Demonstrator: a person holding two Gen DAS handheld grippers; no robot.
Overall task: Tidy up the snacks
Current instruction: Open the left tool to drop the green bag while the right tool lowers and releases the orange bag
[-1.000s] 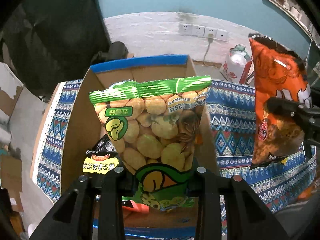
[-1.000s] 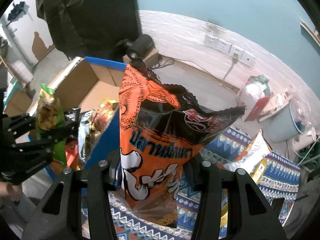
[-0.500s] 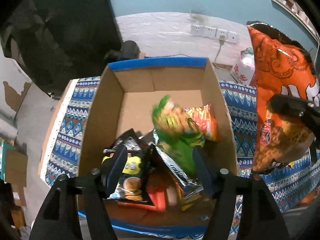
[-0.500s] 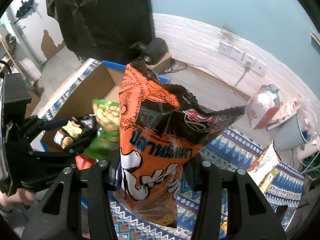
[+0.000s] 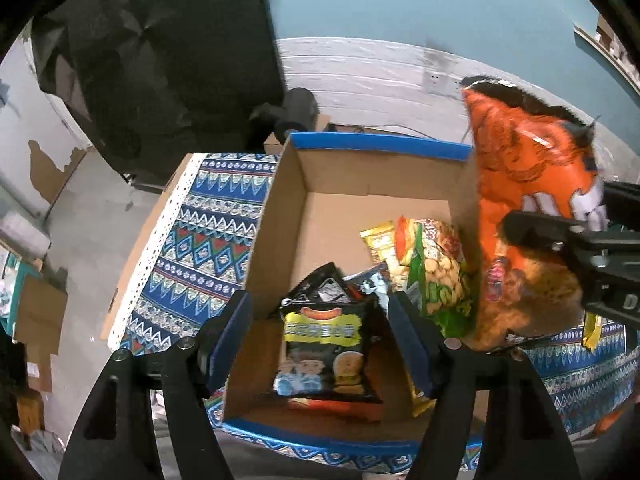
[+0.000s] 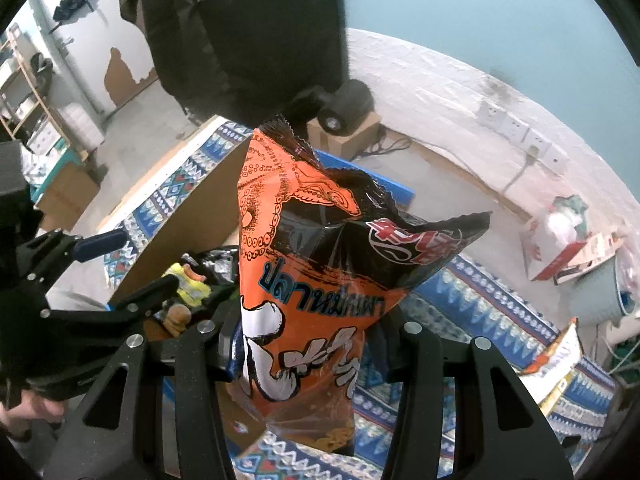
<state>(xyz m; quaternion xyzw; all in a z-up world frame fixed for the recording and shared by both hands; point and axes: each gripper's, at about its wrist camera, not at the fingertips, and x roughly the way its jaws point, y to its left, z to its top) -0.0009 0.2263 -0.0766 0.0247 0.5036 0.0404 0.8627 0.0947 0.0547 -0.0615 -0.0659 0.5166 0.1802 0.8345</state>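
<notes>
Over the cardboard box (image 5: 280, 216), at roughly ten o'clock from the right gripper (image 6: 308, 344), the left gripper (image 5: 320, 344) hung spread and empty, while the right one clamped the orange bag (image 6: 320, 280) upright, long axis vertical, beside the box's right wall.

Orange bag (image 6: 316, 280) with black top, white cartoon figure, blue lettering, red-white logo. Cardboard box (image 5: 280, 216) brown, blue tape on rims. Tablecloth (image 5: 200, 232) blue with white zigzags, red and teal diamonds, white dotted edge. Green snack bag (image 5: 436, 280), clear window showing yellow pieces. Black packet (image 5: 324, 344), yellow label band. Both grippers black; left gripper (image 5: 320, 344) has blue pads (image 5: 228, 340).
</notes>
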